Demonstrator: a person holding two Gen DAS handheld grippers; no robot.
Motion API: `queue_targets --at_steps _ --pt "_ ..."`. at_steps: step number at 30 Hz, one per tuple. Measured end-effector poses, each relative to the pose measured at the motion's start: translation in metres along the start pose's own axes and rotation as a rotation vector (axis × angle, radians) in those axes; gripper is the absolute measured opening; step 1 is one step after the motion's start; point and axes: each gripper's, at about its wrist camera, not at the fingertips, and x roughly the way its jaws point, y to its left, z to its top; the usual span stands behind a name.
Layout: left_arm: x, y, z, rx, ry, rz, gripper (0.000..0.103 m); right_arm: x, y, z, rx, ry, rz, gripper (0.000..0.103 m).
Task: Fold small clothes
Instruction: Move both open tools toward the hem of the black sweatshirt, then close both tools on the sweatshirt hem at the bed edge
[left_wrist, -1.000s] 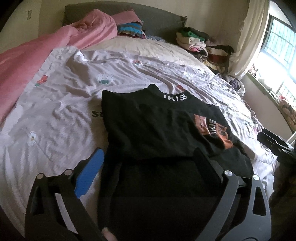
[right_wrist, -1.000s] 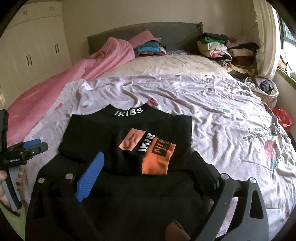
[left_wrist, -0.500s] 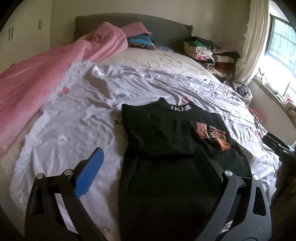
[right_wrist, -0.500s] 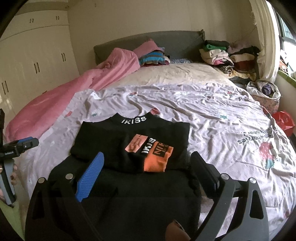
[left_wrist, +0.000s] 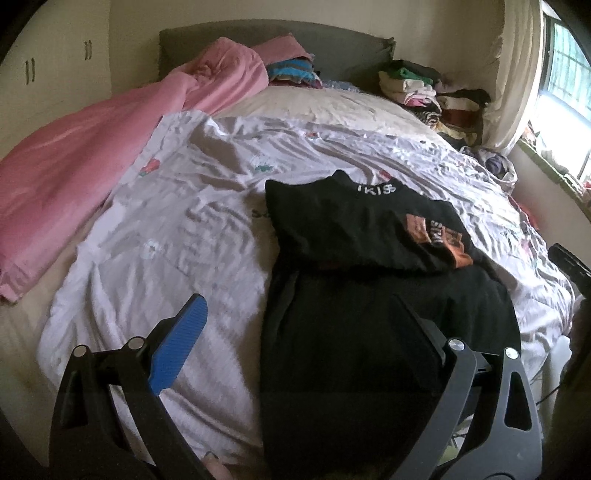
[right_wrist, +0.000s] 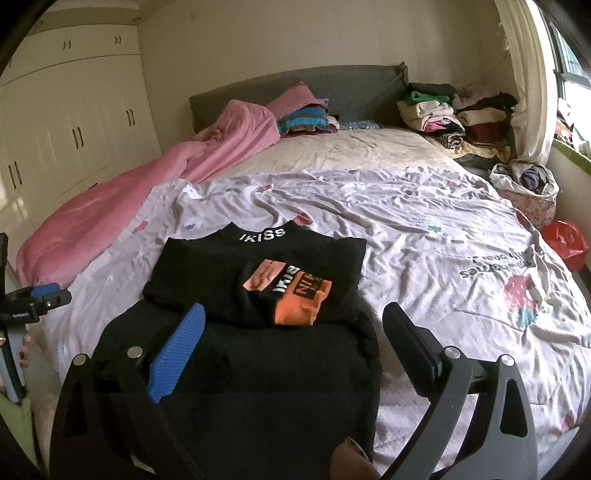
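Note:
A black top (left_wrist: 354, 236) (right_wrist: 258, 273) with an "IKISS" collar and an orange print lies on the bed's pale floral sheet (left_wrist: 177, 229) (right_wrist: 424, 236). Its upper part is folded down over the lower part (left_wrist: 369, 350) (right_wrist: 258, 376), which reaches the bed's near edge. My left gripper (left_wrist: 299, 325) is open and empty, held above the garment's lower left edge. My right gripper (right_wrist: 291, 332) is open and empty, held above the garment's lower part. Each gripper also shows at the edge of the other's view, the left (right_wrist: 40, 299) and the right (left_wrist: 569, 258).
A pink blanket (left_wrist: 92, 155) (right_wrist: 147, 192) lies along the bed's left side. Stacks of folded clothes (left_wrist: 436, 88) (right_wrist: 450, 110) sit at the far right by the headboard (right_wrist: 332, 88). A bag of clothes (right_wrist: 528, 188) and a red bag (right_wrist: 565, 240) stand right of the bed. Wardrobes (right_wrist: 74, 122) line the left wall.
Both grippers have pulled back and risen from the garment, so more of the bed and room shows. Both stay open. The garment has not moved.

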Motion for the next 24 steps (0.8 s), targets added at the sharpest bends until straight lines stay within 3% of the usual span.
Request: queue_targets --at_steps 24 --pt "0.007 0.0 -0.069 -0.005 0.106 0.042 0.091 -0.012 -0.019 -0.061 -0.03 0.113 0.012 0.096"
